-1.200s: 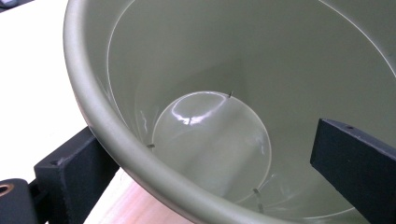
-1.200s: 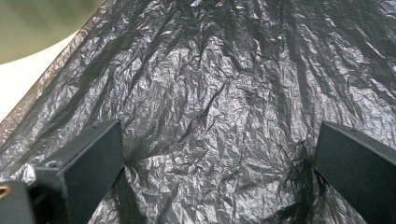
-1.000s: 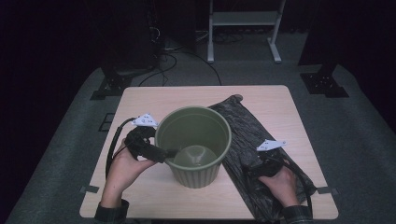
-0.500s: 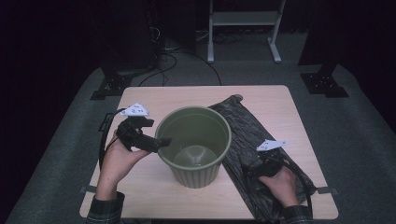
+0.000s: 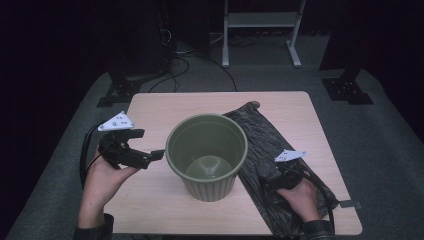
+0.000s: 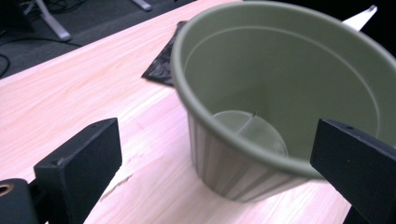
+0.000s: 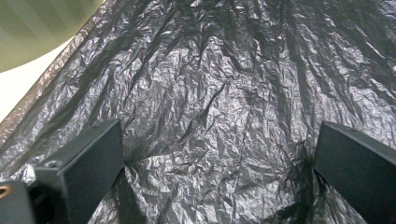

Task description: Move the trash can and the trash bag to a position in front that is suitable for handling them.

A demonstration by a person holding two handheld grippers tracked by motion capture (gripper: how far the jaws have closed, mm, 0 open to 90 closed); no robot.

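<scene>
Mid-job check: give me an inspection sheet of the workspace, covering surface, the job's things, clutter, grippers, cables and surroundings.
Surface: light wooden table, bare at the far left.
Job's things: green ribbed bin upright, nothing seen inside; black plastic bag lying flat and crumpled to its right, one edge passing behind the bin.
Clutter: nothing seen.
Grippers: left gripper open, beside the bin's rim, contact unclear; right gripper open, jaws spread over the bag.
Cables: one loops from each gripper; more lie on the floor beyond the table.
Surroundings: grey carpet, white metal frame at the back, dark room.
</scene>
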